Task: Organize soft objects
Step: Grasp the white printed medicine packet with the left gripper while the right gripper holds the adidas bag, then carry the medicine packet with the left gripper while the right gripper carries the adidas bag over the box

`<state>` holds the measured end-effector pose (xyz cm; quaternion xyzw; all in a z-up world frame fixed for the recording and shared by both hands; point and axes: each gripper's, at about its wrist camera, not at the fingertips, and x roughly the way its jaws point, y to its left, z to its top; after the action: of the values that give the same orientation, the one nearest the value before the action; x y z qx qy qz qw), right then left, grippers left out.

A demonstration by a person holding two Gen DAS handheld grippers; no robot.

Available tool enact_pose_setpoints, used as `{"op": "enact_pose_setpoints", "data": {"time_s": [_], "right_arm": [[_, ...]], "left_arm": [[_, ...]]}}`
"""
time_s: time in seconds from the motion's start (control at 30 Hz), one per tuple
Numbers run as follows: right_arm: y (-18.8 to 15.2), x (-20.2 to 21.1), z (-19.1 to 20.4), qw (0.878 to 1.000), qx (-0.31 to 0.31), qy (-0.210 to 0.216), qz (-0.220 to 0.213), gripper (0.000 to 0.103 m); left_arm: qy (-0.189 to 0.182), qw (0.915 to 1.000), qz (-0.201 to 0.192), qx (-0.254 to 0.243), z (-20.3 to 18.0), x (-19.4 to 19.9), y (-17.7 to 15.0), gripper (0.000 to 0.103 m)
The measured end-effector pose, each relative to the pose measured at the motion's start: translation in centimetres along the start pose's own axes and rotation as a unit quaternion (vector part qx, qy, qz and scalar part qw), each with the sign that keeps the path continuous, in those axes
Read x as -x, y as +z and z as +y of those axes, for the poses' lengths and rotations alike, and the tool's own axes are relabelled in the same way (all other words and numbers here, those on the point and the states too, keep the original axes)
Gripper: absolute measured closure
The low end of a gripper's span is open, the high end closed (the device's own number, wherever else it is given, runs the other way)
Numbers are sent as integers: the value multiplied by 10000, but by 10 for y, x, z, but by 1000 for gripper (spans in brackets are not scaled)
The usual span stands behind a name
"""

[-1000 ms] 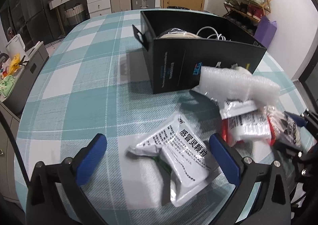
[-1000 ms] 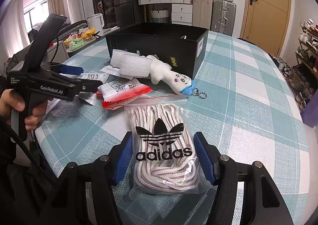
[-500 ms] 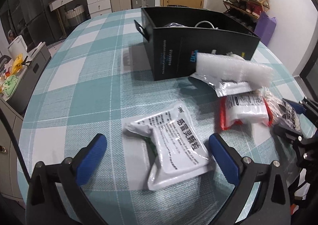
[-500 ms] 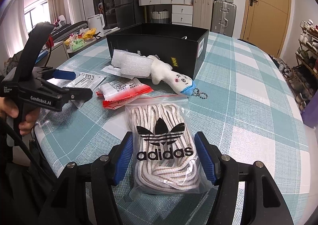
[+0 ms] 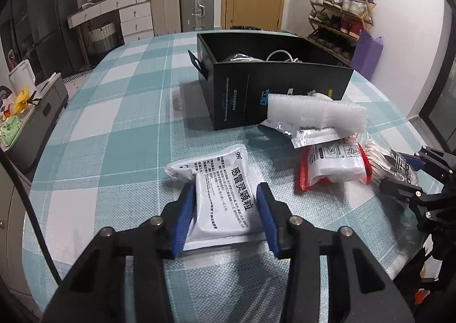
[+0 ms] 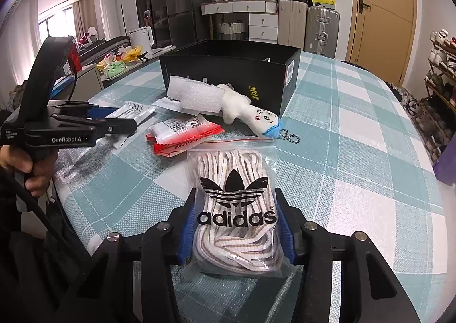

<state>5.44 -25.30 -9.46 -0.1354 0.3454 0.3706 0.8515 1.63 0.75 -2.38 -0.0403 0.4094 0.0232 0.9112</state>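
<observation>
Checked teal-and-white cloth covers the table (image 5: 114,129), and on its near part lie the soft things to be sorted: a white medicine sachet (image 5: 225,194) printed with black Chinese characters, between the blue pads of the left gripper (image 5: 226,216), and a zip bag of striped laces (image 6: 235,206) marked adidas, between the pads of the right gripper (image 6: 235,226). Both sets of jaws are closing; each pair of pads looks to be touching its packet's sides, so I read both as pinching, lightly so far. Further out sit a red-edged packet (image 6: 182,132), a strip of white foam wrap (image 6: 196,95) overlapping a small plush keychain figure (image 6: 253,116), and behind them the open black box (image 5: 273,77), already holding a white cable and a bag. Grasping seems the step in hand. Next, each packet would need a firm enough squeeze not to slip, a lift clear of the cloth, and a carry over the box wall, the left hand passing the clutter beside it
</observation>
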Motion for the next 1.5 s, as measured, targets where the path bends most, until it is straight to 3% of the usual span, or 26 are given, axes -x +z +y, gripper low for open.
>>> {"op": "enact_pose_setpoints", "data": {"time_s": [0.7, 1.5], "right_arm": [[7, 37, -8, 9973, -240, -93, -680, 58], [79, 35, -13, 9932, -428, -91, -1078, 58]], "left_arm": [[-151, 9968, -775, 103, 3, 35, 20, 61], [-342, 9911, -1284, 14, -4, 41, 79, 61]]}}
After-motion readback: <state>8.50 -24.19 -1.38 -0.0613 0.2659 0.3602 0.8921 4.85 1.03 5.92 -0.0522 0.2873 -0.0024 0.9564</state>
